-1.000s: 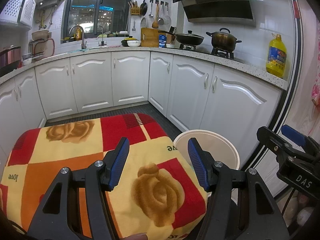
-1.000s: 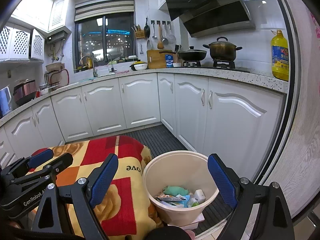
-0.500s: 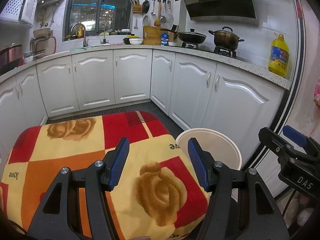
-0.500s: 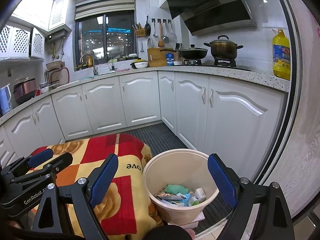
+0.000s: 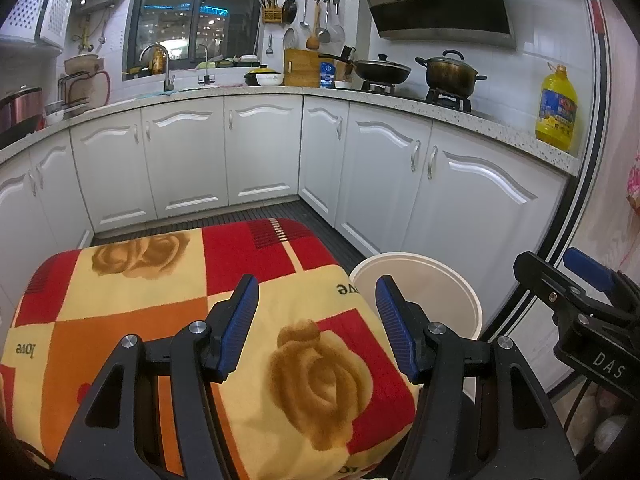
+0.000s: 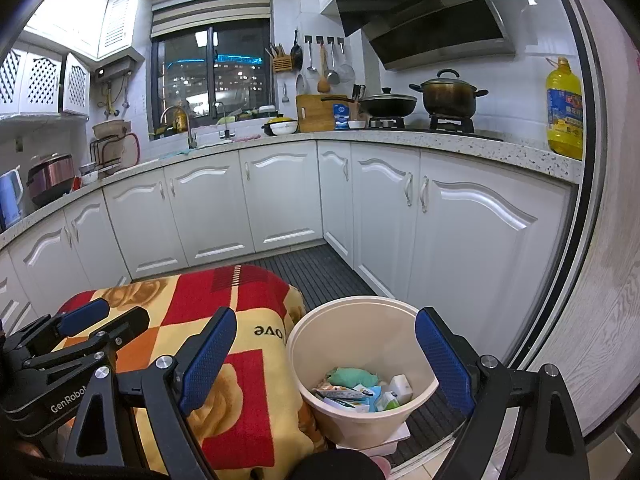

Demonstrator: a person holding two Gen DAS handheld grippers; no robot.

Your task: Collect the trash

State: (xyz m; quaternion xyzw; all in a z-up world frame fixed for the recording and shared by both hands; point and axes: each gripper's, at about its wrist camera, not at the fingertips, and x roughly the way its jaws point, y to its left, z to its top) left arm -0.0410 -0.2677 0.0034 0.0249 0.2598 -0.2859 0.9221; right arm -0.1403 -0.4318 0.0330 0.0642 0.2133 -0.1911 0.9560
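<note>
In the left wrist view, the left hand-held gripper [image 5: 316,320] hangs wide open and empty in the lower middle, above a rose-patterned blanket [image 5: 160,320] with no litter visible on it; the cream bin [image 5: 460,300] stands at lower right. In the right wrist view, the right hand-held gripper [image 6: 324,352], also spread and empty, frames that bin [image 6: 312,344], where wrappers and a green wad [image 6: 352,376] lie. Collection looks nearly finished; the next move means finding any remaining trash. Cabinets [image 6: 460,240] crowd close.
</note>
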